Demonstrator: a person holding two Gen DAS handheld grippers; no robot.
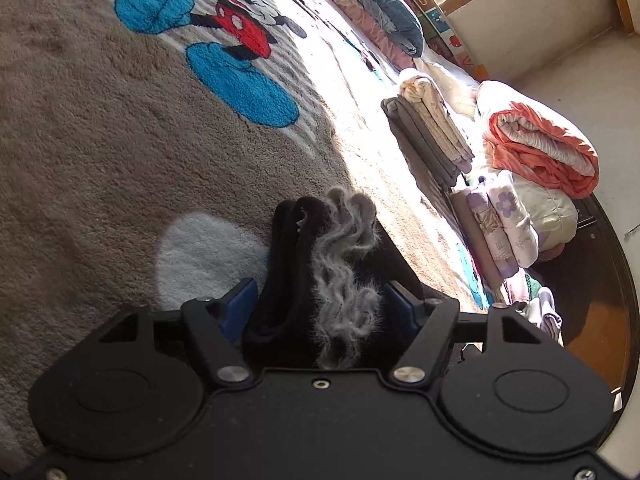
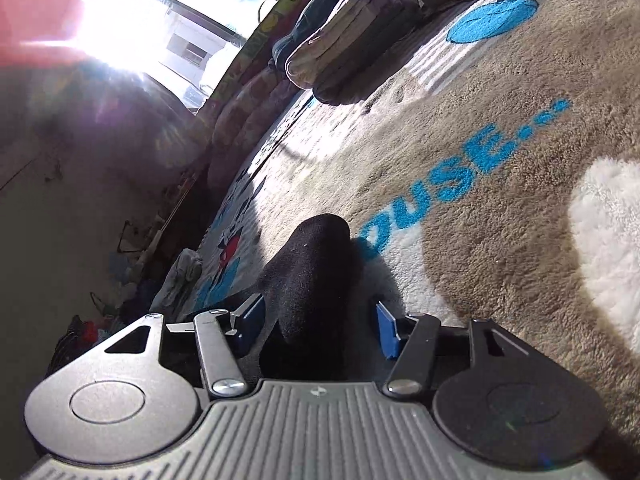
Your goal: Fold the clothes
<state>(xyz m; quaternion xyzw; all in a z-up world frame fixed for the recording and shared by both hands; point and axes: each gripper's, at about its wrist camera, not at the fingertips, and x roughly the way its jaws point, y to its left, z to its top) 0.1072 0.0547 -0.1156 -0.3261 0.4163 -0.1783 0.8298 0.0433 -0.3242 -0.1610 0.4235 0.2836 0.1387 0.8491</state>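
We pinch a black garment (image 1: 296, 280) with grey fuzzy trim in our left gripper (image 1: 320, 308) and its other end in our right gripper (image 2: 316, 320), lifting it above the carpet (image 1: 100, 140) ahead, likely to fold it.

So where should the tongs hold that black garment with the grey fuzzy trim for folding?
By its bunched edges, one pair of tongs at each end, approaching level along the carpet. The left tongs clamp the black garment at the grey fuzzy trim; the right tongs pinch a plain black fold.
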